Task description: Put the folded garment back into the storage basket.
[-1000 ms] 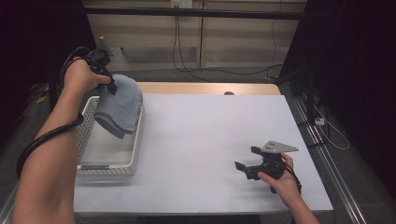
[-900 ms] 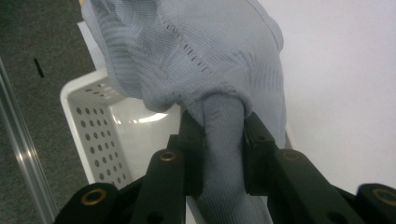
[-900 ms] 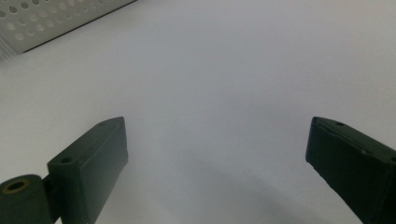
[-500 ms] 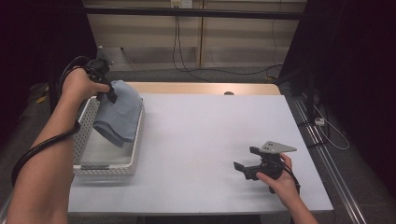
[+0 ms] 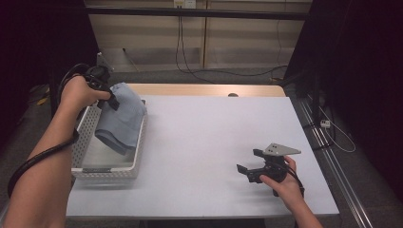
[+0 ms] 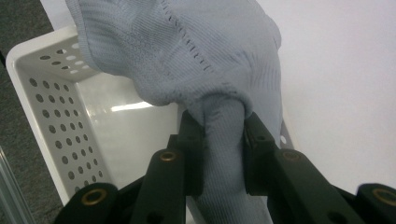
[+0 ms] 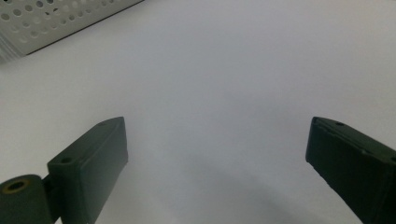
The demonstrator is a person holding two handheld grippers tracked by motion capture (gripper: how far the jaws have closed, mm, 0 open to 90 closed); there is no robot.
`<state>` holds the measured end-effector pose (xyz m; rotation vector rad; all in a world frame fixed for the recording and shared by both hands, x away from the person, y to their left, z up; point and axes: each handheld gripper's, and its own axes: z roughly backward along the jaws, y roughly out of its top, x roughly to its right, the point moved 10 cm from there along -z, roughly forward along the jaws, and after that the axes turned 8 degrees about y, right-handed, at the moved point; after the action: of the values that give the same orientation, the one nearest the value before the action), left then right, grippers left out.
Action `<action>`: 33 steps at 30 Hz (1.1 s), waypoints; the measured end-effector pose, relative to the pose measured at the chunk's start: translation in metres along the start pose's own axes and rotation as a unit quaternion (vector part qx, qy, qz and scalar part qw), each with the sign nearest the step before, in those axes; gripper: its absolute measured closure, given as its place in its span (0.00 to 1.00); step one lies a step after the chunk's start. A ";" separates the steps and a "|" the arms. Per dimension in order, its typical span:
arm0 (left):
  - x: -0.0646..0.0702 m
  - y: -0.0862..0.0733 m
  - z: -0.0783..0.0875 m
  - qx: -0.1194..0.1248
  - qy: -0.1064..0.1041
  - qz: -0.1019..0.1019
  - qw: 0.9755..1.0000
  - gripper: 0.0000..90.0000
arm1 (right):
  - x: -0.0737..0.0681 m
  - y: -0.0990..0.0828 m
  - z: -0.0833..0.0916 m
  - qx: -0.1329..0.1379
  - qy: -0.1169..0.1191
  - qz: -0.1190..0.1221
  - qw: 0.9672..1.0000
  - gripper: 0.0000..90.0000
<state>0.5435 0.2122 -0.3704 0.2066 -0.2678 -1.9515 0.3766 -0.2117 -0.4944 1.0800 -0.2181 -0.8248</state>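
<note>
A folded pale blue knitted cloth (image 5: 121,121) hangs over the white perforated basket (image 5: 85,128) at the table's left side. My left gripper (image 5: 110,100) is shut on the cloth's upper fold, holding it above the basket. In the left gripper view the cloth (image 6: 187,51) is bunched between the two black jaws of the left gripper (image 6: 224,140), with the basket's wall (image 6: 51,116) beneath. My right gripper (image 5: 249,170) rests low on the table at the front right, open and holding nothing. In the right gripper view the right gripper (image 7: 217,154) looks across bare white table.
The white tabletop (image 5: 214,137) spreads between the basket and the right hand. A wooden strip (image 5: 199,89) runs along the table's far edge. Cables (image 5: 190,66) hang behind it. A metal rail (image 5: 328,161) borders the right side. The basket's corner (image 7: 51,18) appears in the right gripper view.
My left hand has carried the cloth a little lower and toward the basket's left side. The right gripper has stayed where it was.
</note>
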 end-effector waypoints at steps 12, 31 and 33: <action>-0.005 -0.014 -0.012 -0.015 -0.003 0.000 1.000 0.82 | -0.003 0.001 -0.003 -0.002 0.003 0.002 1.000 0.06; -0.003 -0.029 -0.026 -0.025 -0.020 0.000 0.999 0.82 | -0.005 0.001 -0.003 -0.002 0.004 0.005 1.000 0.06; -0.003 -0.030 -0.027 -0.026 -0.019 0.000 0.999 0.82 | -0.005 0.001 -0.003 -0.002 0.004 0.004 1.000 0.06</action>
<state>0.5255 0.2234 -0.4047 0.1352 -0.2426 -1.9615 0.3749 -0.2060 -0.4937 1.0781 -0.2147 -0.8142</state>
